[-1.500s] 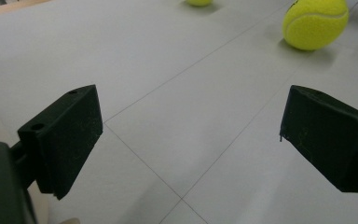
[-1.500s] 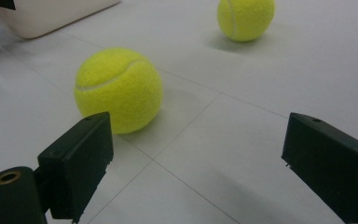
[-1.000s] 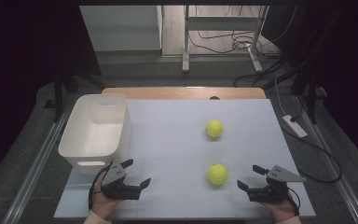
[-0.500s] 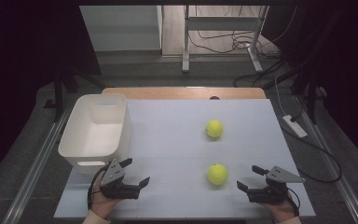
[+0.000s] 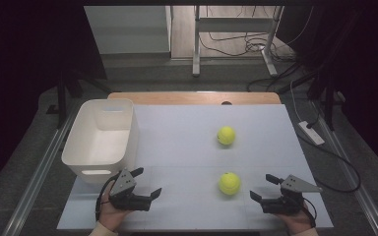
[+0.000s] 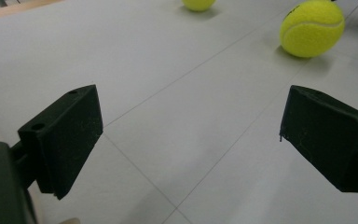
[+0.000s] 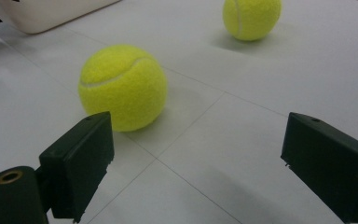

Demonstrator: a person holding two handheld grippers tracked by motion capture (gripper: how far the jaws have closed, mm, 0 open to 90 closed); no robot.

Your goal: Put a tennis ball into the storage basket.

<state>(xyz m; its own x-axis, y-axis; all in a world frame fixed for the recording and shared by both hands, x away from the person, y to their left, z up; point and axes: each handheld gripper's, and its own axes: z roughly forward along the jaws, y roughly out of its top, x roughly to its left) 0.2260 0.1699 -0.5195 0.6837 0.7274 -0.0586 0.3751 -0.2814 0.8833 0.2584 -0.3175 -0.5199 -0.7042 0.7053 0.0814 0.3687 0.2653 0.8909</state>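
The nearer tennis ball (image 5: 230, 183) lay on the white tabletop (image 5: 187, 142) toward the person's edge, between the two grippers but closer to the right one, touching neither. In the right gripper view this ball (image 7: 122, 87) sat just ahead of the left-hand jaw, outside the gap, and in the left gripper view it (image 6: 313, 28) lay farther off toward the upper right. The second tennis ball (image 5: 226, 135) rested farther up the tabletop, well apart from the first, and showed at the top of the right gripper view (image 7: 252, 17) and the left gripper view (image 6: 198, 4). The right gripper (image 5: 267, 189), held in the person's right hand (image 5: 295, 220) at the near right of the tabletop, had its jaws spread wide with nothing but bare surface between them. The left gripper (image 5: 146, 183), held in the left hand (image 5: 109, 212) at the near left, likewise had its jaws wide apart and gripped nothing. Just beyond the left gripper stood a white plastic bin (image 5: 103, 140) along the left side of the tabletop, its corner visible in the right gripper view (image 7: 42, 14). A brown wooden edge (image 5: 192, 97) ran along the far side.
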